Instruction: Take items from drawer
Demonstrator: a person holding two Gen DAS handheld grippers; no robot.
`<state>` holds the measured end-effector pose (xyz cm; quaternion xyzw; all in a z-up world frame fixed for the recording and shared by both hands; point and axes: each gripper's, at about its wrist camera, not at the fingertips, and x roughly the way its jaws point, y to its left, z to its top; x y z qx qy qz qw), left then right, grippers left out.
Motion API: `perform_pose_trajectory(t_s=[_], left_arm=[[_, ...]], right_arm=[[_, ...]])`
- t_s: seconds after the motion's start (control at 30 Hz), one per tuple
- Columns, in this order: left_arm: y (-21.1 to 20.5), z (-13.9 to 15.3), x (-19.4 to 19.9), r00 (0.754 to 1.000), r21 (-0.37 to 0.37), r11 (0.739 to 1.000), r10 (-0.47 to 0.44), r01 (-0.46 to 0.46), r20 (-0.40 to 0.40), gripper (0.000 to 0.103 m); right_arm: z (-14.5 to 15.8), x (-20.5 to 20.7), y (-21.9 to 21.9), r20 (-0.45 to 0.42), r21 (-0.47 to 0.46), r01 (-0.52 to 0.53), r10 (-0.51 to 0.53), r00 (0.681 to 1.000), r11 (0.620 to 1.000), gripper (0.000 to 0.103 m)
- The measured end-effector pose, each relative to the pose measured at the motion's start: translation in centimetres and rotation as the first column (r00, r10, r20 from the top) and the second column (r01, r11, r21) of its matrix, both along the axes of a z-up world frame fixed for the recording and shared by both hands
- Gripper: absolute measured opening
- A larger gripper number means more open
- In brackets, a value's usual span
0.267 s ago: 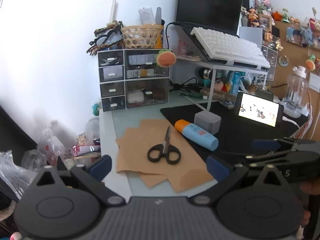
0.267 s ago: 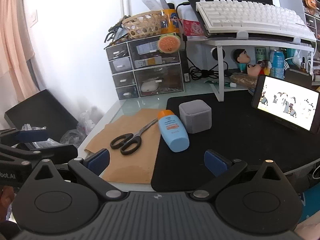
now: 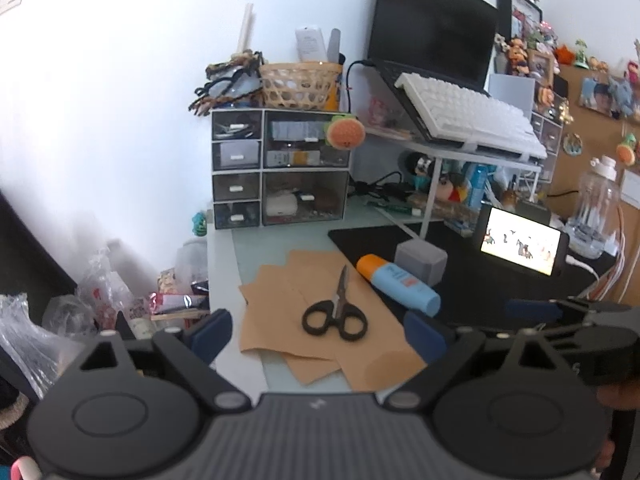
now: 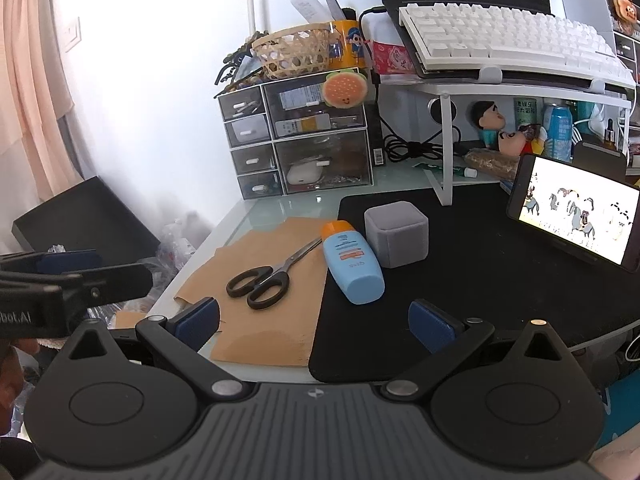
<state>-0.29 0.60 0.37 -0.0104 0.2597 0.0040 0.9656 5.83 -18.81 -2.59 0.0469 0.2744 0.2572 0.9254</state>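
Right wrist: scissors point(image 4: 266, 278) tips toward drawer unit point(image 4: 298, 142)

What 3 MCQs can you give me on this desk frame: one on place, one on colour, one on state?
1. The scissors lie on:
A. the brown paper
B. the black mat
C. the keyboard

2. The cap of the blue bottle is:
A. white
B. orange
C. green

3. The drawers of the organizer are:
A. all shut
B. one pulled out
C. all removed

Answers:
1 A: both handles and blades rest on the paper.
2 B: orange cap, on the end toward the organizer.
3 A: every front sits flush. Both the left hand-held gripper and the right hand-held gripper are open, empty.
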Motion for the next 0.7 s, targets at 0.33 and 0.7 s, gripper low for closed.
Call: perform_pose_trajectory(t_s=[0.33, 0.7], left_arm=[[0.55, 0.33, -0.36, 1.000, -0.016, 1.000, 0.013, -0.012, 0.022, 0.095], [0.61, 0.25, -0.02, 1.000, -0.011, 1.000, 0.023, -0.023, 0.011, 0.095]], right_arm=[[-0.11, -0.01, 0.22, -0.002, 0.008, -0.004, 0.004, 1.000, 1.000, 0.103], [-0.04, 0.20, 0.40, -0.001, -0.003, 0.003, -0.003, 1.000, 1.000, 0.103]])
